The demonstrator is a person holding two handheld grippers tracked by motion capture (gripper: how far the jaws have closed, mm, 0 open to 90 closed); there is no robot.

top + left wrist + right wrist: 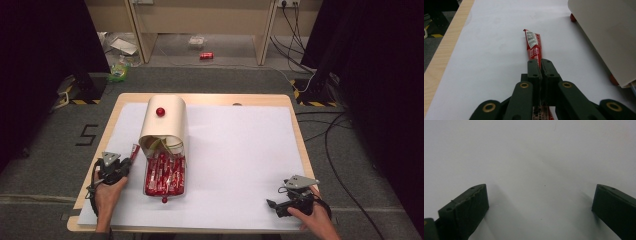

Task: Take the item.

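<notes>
Red sachet in left gripper

Glossy red foil sachet — matt white paper sheet — pale wood table.

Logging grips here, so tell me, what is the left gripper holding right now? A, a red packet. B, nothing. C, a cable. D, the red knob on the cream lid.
A: in the left gripper view the left gripper has its jaws shut on a red packet that sticks out ahead over the white sheet.
</notes>
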